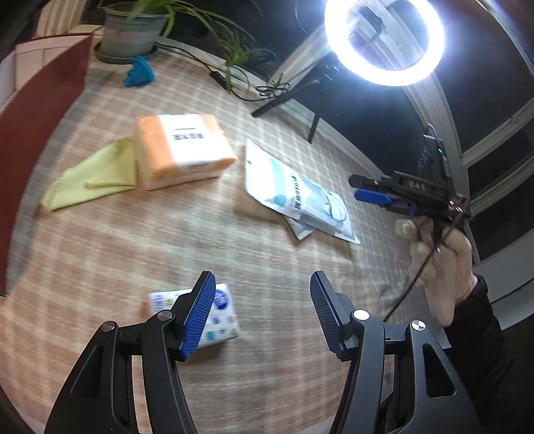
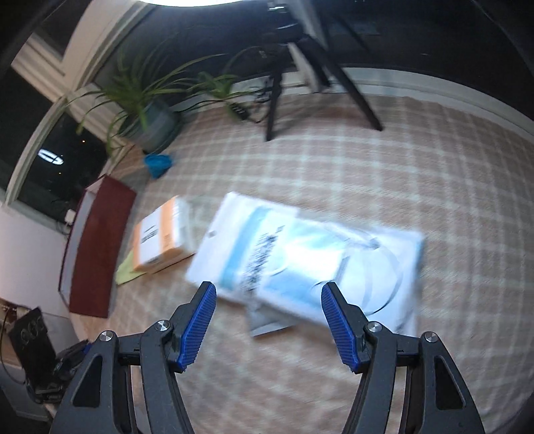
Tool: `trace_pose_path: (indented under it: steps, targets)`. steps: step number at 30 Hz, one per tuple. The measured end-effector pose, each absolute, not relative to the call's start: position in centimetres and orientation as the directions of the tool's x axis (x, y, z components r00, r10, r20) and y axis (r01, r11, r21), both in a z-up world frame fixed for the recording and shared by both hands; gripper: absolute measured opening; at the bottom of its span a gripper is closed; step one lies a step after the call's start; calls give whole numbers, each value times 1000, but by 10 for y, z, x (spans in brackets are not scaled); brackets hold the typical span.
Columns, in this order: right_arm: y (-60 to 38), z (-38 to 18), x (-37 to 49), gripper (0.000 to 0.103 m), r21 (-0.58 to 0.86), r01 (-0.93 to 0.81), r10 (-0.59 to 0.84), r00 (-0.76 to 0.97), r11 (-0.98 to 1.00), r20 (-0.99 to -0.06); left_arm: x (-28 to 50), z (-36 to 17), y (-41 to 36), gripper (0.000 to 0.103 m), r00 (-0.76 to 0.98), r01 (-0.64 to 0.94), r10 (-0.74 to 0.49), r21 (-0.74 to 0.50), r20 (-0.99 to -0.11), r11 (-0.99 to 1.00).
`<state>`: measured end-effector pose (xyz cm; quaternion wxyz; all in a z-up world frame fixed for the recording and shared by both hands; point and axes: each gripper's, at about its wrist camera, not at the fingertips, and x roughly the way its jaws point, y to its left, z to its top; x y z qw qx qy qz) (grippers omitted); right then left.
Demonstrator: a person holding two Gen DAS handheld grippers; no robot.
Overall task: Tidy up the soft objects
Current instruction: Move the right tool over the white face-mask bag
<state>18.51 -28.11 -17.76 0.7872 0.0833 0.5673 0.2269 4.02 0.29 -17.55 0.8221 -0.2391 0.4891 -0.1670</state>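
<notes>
Left wrist view: left gripper (image 1: 260,310) with blue ribbed pads apart and nothing between them, hanging over a checked tablecloth (image 1: 267,260). Just behind the left pad, near the front edge of the table, a small tissue pack (image 1: 220,317), partly hidden; likely light and squashy, best pinched across its short width. Further in, toward the left edge, an orange-and-white wrapped pack (image 1: 182,152), bulky and probably soft, resting on a corner of a flat yellow cloth (image 1: 90,177); limp fabric, best pinched at a fold or a corner. Right of the middle, a flat plastic pouch (image 1: 293,193) lying over a second one; slick film, thin, likely to slide, best taken at an overhanging edge. Near the far left corner, a crumpled blue cloth (image 1: 138,73) beside a plant pot (image 1: 133,31). At the right edge, a gloved hand (image 1: 444,263) holding the right gripper (image 1: 370,188), seen side-on, its spread hard to judge here. Ring light (image 1: 383,40) above the far edge.

Right wrist view, blurred: right gripper (image 2: 268,320) with pads apart and empty, poised above the near edge of the pouch (image 2: 300,253). Wrapped pack (image 2: 160,240) and yellow cloth (image 2: 128,273) toward the left edge, beside a dark red box (image 2: 96,247). Blue cloth (image 2: 158,163) by the pot (image 2: 157,127) at the far left corner.
</notes>
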Motion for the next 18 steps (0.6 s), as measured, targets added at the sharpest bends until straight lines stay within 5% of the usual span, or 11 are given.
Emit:
trace_pose_path:
  steps: [18]
  targets:
    - [-308,-236,283,62,339,-315,389,109,887,-915,84,-189,-47,58,438,20,-489,-536,-755,844]
